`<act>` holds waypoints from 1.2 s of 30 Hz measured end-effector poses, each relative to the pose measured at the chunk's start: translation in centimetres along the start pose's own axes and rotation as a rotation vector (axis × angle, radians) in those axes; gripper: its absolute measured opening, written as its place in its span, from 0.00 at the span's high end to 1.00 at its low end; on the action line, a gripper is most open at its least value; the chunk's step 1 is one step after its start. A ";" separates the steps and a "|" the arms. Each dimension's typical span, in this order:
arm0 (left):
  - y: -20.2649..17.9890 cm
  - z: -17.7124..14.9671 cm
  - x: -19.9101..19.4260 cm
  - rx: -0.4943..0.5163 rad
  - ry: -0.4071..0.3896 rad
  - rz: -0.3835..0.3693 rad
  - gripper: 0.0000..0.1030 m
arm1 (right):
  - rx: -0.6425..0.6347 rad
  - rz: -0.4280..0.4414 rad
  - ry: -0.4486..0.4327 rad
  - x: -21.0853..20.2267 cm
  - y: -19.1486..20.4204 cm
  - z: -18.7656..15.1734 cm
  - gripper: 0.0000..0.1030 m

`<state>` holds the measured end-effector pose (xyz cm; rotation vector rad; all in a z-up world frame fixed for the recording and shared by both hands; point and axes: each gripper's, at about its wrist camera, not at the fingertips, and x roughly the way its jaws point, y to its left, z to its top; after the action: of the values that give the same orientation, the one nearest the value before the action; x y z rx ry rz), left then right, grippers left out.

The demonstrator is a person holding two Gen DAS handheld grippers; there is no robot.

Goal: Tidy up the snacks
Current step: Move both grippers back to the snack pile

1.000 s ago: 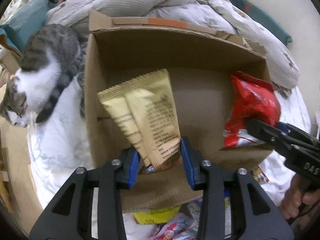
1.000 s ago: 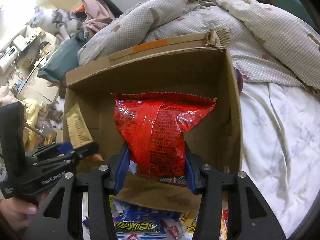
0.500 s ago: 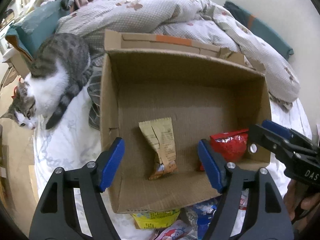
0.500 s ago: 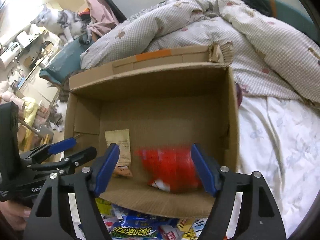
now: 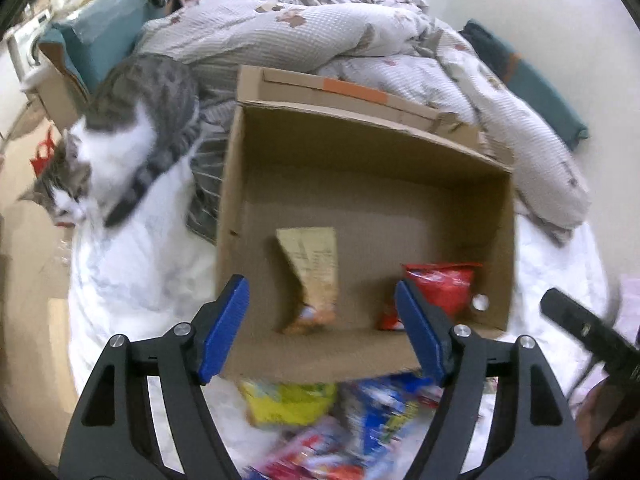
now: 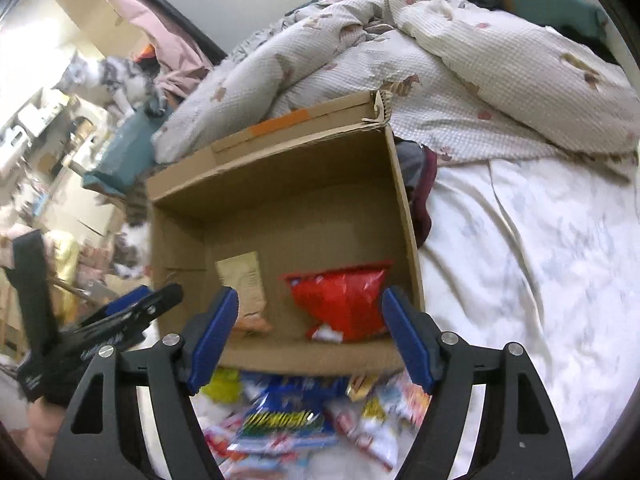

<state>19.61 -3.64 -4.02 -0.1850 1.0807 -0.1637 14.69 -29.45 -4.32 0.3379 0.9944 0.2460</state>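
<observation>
An open cardboard box (image 5: 400,168) (image 6: 280,184) sits on the bed. Inside it lie a tan snack packet (image 5: 314,276) (image 6: 244,280) at the left and a red snack bag (image 5: 436,288) (image 6: 344,300) at the right. My left gripper (image 5: 322,328) hangs open above the box's near wall, nothing between its blue pads. My right gripper (image 6: 308,332) is open too, above the near wall in front of the red bag. A pile of colourful snack packs (image 5: 320,420) (image 6: 304,412) lies on the sheet just in front of the box.
A tabby and white cat (image 5: 124,148) stands at the box's left side on the bed edge. A rumpled quilt (image 5: 340,40) (image 6: 440,72) lies behind the box. White sheet (image 6: 540,260) spreads to the right. A second cat (image 6: 108,76) sits far back on furniture.
Both grippers opened and let go; the tan packet and the red bag dropped to the box floor. Both grippers then rose and drew back toward the snack pile.
</observation>
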 end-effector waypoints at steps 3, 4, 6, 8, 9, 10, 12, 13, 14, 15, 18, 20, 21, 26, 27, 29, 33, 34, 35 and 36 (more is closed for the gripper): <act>-0.8 -0.4 -0.7 0.053 -0.007 0.013 0.30 | -0.017 -0.021 0.017 -1.4 0.4 -1.3 0.25; -0.9 -0.6 -1.1 0.065 -0.017 0.016 0.30 | -0.006 -0.008 0.019 -2.0 0.3 -1.8 0.25; -1.0 -1.3 -1.7 0.091 -0.022 0.015 0.30 | 0.007 -0.005 0.009 -2.7 0.0 -2.8 0.25; -0.9 -2.1 -2.3 0.114 -0.019 0.028 0.30 | 0.034 -0.029 -0.001 -3.2 -0.5 -3.6 0.25; -0.6 -2.7 -2.6 0.116 -0.014 0.039 0.30 | 0.055 -0.025 -0.006 -3.4 -0.8 -4.1 0.25; -0.3 -3.0 -2.8 0.110 -0.009 0.039 0.30 | 0.080 -0.011 -0.013 -3.7 -1.3 -4.6 0.25; 0.9 -4.2 -3.0 0.087 0.023 0.043 0.30 | 0.103 -0.011 -0.023 -4.0 -1.9 -5.5 0.25; 1.3 -4.6 -3.1 0.082 0.036 0.049 0.30 | 0.106 -0.009 -0.029 -4.1 -2.1 -5.9 0.25; 1.7 -5.1 -3.2 0.079 0.048 0.056 0.30 | 0.107 -0.012 -0.032 -4.0 -2.5 -6.6 0.25; 2.2 -5.6 -3.3 0.079 0.059 0.066 0.30 | 0.104 -0.026 -0.028 -3.9 -2.7 -7.2 0.25; 3.5 -6.9 -3.3 0.057 0.095 0.083 0.30 | 0.125 -0.052 0.000 -3.5 -3.4 -8.0 0.25; 4.4 -7.8 -2.9 0.031 0.131 0.068 0.30 | 0.140 -0.020 0.008 -3.4 -3.6 -8.5 0.25; 4.8 -8.4 -2.6 0.023 0.159 0.065 0.30 | 0.136 -0.024 0.016 -3.4 -3.6 -8.7 0.25; 5.3 -11.9 -0.7 0.088 0.308 0.121 0.30 | 0.114 -0.024 0.032 -3.4 -3.3 -9.4 0.25; 5.5 -12.6 -0.3 0.095 0.336 0.129 0.30 | 0.114 -0.017 0.036 -3.4 -3.3 -9.5 0.25; 5.6 -13.9 0.6 0.124 0.389 0.134 0.30 | 0.114 -0.014 0.042 -3.4 -3.2 -9.7 0.25; 4.6 -15.6 1.8 0.222 0.430 0.135 0.32 | 0.116 -0.001 0.055 -3.3 -3.0 -9.8 0.25; 4.4 -15.9 1.9 0.234 0.434 0.133 0.35 | 0.115 0.001 0.055 -3.3 -3.0 -9.9 0.25; 4.3 -16.1 2.1 0.240 0.446 0.119 0.44 | 0.112 0.002 0.054 -3.3 -2.9 -9.9 0.25; 4.3 -16.5 2.5 0.244 0.468 0.105 0.52 | 0.106 0.002 0.054 -3.3 -2.7 -9.9 0.25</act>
<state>6.33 -1.18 -14.66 0.1376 1.5199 -0.2505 4.66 -31.46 -7.81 0.4308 1.0627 0.2053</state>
